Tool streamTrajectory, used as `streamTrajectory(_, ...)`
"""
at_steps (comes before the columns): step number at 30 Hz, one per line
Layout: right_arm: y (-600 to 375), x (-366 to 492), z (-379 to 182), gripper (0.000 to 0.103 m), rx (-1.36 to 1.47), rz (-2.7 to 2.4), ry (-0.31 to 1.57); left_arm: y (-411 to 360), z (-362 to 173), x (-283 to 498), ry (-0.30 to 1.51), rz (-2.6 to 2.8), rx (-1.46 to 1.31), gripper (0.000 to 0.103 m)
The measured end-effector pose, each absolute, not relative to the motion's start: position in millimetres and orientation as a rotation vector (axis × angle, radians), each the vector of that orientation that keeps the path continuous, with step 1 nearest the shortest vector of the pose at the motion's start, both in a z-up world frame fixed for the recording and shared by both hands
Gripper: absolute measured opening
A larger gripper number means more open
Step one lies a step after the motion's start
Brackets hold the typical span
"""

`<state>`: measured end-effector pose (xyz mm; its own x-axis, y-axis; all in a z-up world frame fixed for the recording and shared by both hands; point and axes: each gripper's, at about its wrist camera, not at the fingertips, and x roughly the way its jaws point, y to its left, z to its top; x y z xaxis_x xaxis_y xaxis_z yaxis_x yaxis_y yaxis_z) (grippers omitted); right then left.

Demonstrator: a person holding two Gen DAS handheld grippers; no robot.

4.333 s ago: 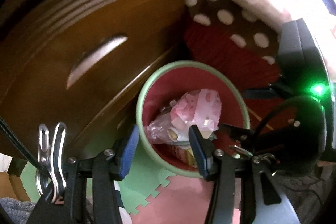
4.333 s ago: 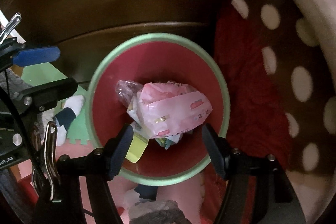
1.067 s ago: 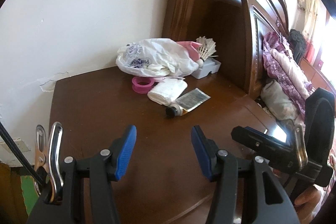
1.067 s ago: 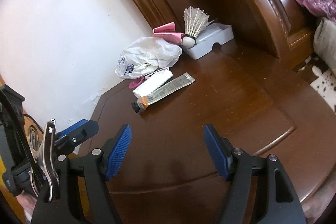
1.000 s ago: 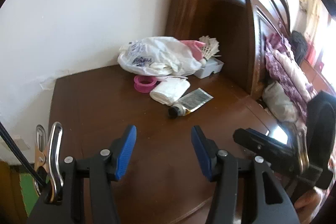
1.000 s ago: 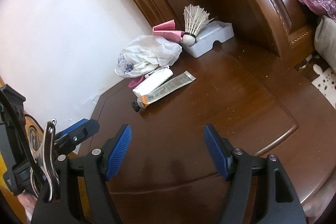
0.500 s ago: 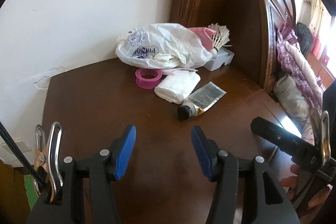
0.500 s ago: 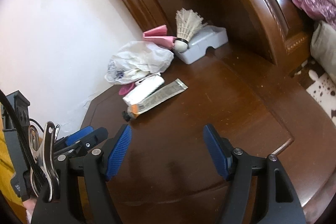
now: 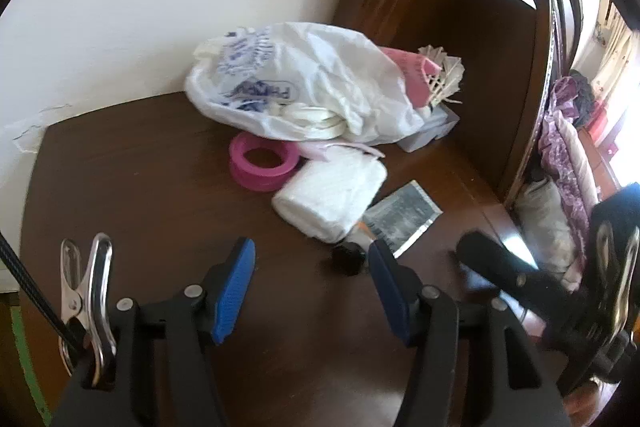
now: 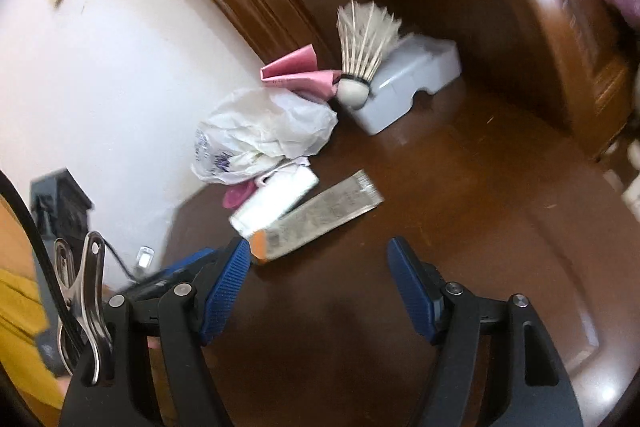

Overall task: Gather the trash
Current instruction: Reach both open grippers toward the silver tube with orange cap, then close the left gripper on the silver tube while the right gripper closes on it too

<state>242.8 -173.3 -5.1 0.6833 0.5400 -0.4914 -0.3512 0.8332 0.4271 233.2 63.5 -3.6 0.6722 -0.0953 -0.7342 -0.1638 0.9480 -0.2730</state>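
Surface: dark brown wooden tabletop (image 9: 120, 187) set in a corner, white wall behind it and a carved wooden headboard on the far right.
Left gripper: the left gripper (image 9: 310, 281) hangs above the near part of the tabletop, its blue-padded jaws opening, bare wood between them.
Right gripper: the right gripper (image 10: 320, 283) also hangs over the tabletop, jaws standing wide with nothing between them; in the left wrist view its black arm shows at the right edge.
Tube: a flattened, squeezed tube (image 9: 394, 221) lies on the wood, black cap toward the grippers; in the left wrist view the cap sits just beyond the left gripper's right finger, and in the right wrist view the tube's orange neck lies just ahead of the right gripper's left finger.
Tissue wad: a white tissue wad (image 9: 332, 199) lies touching the tube on its wall side, just ahead of the left gripper and a little to its right.
Tape: a pink tape roll (image 9: 260, 167) lies flat, just behind the tissue wad.
Bag: a crumpled white plastic bag (image 9: 304, 83) with blue print sits at the wall, beyond the tape, well ahead of both grippers.
Far corner: a shuttlecock (image 10: 364, 47) leans on a grey plastic box (image 10: 408, 79), pink folded paper (image 10: 298, 73) beside it.
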Motion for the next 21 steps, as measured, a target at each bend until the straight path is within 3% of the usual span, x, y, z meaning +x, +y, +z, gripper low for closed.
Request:
streamTrajectory(10, -182.0, 268.9, 7.7, 0.073, 0.407, 0.501, 0.715, 37.6, -4.6, 241.4, 0.818, -0.129, -0.208, 0.062)
streamTrajectory(11, -182.0, 269.0, 7.6, 0.073, 0.407, 0.504, 0.708, 35.4, -4.8, 242.5, 0.821, -0.143, -0.205, 0.060)
streamTrajectory(13, -178.8, 268.6, 8.3, 0.073, 0.385, 0.504, 0.693, 30.7, -5.9, 246.5, 0.836, -0.149, -0.188, 0.031)
streamTrajectory(15, -174.9, 268.0, 7.7, 0.073, 0.369, 0.509, 0.683, 28.1, -5.8, 246.2, 0.837, -0.181, -0.194, 0.019)
streamTrajectory(21, -172.8, 264.4, 9.2, 0.073, 0.359, 0.527, 0.689, 27.6, 3.9, 229.0, 0.759, -0.223, -0.224, 0.019)
